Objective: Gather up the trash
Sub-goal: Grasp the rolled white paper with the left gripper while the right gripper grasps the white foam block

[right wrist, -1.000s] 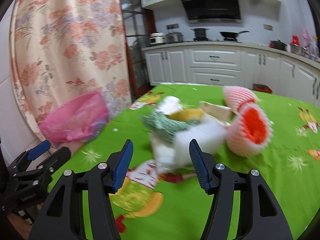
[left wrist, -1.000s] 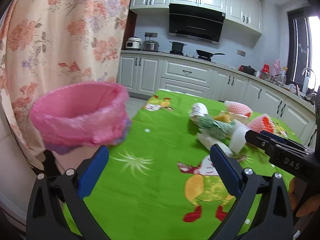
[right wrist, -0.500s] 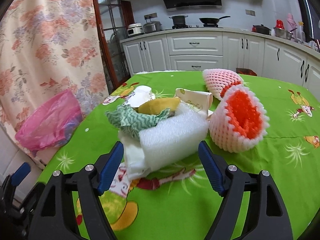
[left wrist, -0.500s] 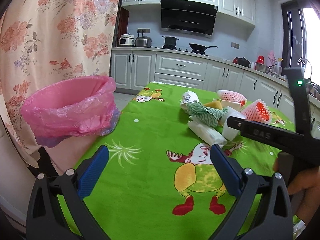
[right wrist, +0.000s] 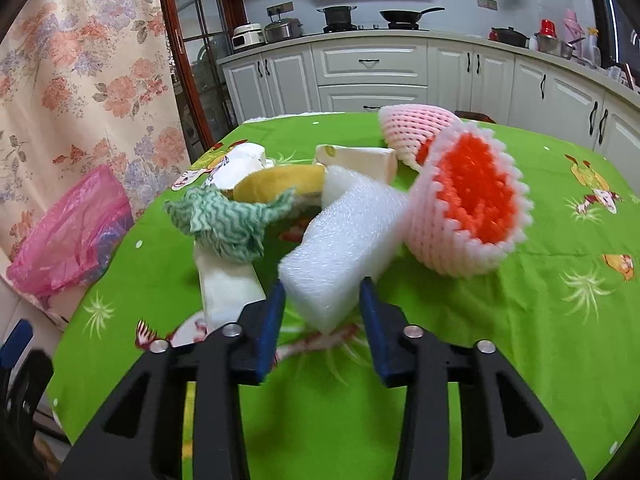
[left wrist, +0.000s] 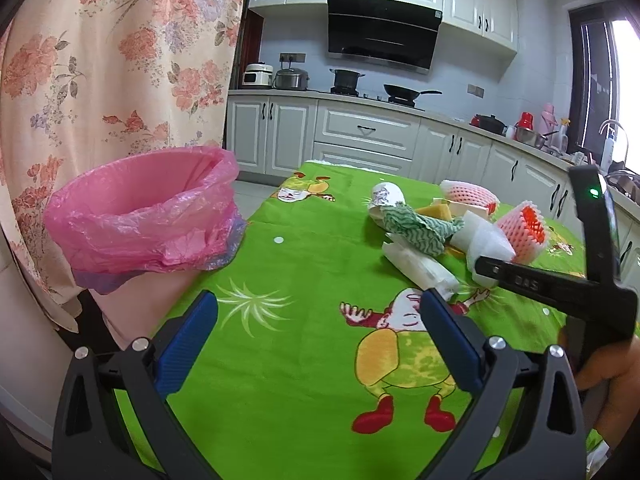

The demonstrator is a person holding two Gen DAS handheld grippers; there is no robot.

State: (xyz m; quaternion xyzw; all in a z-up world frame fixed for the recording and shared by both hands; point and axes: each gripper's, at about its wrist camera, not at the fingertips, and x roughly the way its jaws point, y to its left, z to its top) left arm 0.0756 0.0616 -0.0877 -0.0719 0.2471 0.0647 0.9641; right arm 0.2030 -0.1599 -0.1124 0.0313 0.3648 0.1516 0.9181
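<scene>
We are closing our right gripper (right wrist: pixel 322 300) on the white foam block (right wrist: pixel 340 248); our left gripper (left wrist: pixel 318 336) is hanging wide, empty. The pile is still waiting, far right of the pink-lined bin (left wrist: pixel 144 216).

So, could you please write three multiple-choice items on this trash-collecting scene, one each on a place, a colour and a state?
1. Where is the bin with the pink liner?
A. beside the table's left edge
B. on the kitchen counter
C. amid the trash pile

2. What colour is the crumpled patterned cloth?
A. blue
B. green and white
C. black

3. What lies between the right gripper fingers?
A. nothing
B. yellow sponge
C. white foam block

Key: 1 A, it stands off the tablecloth's left edge; 2 B, wavy green stripes show; 3 C, the closing jaws flank the foam's near end.
</scene>
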